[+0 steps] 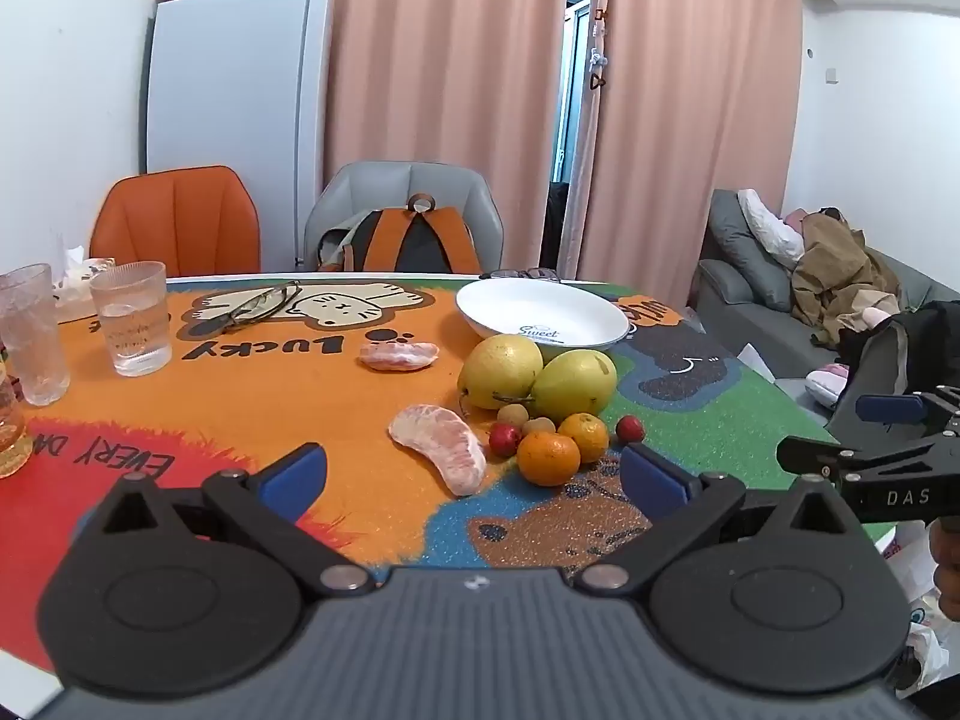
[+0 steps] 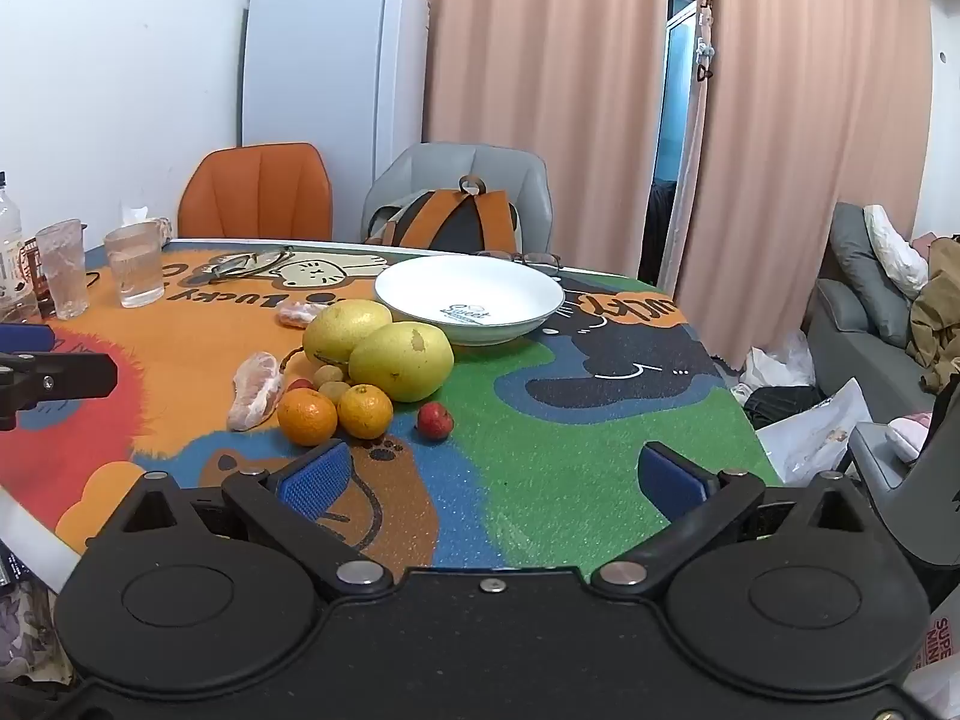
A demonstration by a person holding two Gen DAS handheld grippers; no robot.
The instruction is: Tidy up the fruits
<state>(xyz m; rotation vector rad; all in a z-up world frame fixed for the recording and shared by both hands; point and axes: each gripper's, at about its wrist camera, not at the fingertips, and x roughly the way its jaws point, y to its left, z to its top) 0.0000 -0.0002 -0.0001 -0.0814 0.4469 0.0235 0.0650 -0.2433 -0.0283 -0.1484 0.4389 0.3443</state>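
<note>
A white bowl point(image 1: 543, 315) point(image 2: 469, 297) stands empty on the cartoon mat. In front of it lie two yellow-green pears point(image 1: 573, 383) point(image 2: 401, 361), two oranges point(image 1: 548, 458) point(image 2: 306, 417), small red fruits point(image 1: 629, 429) point(image 2: 434, 419), small brown fruits point(image 1: 512, 415) and two peeled pomelo segments point(image 1: 439, 447) point(image 2: 257, 390). My left gripper point(image 1: 474, 474) is open and empty, just short of the near segment and oranges. My right gripper point(image 2: 491, 480) is open and empty, over the green part of the mat, right of the fruit pile.
Two drinking glasses point(image 1: 132, 318) point(image 2: 133, 272) and spectacles point(image 1: 258, 304) lie at the far left of the table. An orange chair point(image 1: 177, 222) and a grey chair with a backpack point(image 1: 408, 240) stand behind. A sofa point(image 1: 780, 300) is to the right.
</note>
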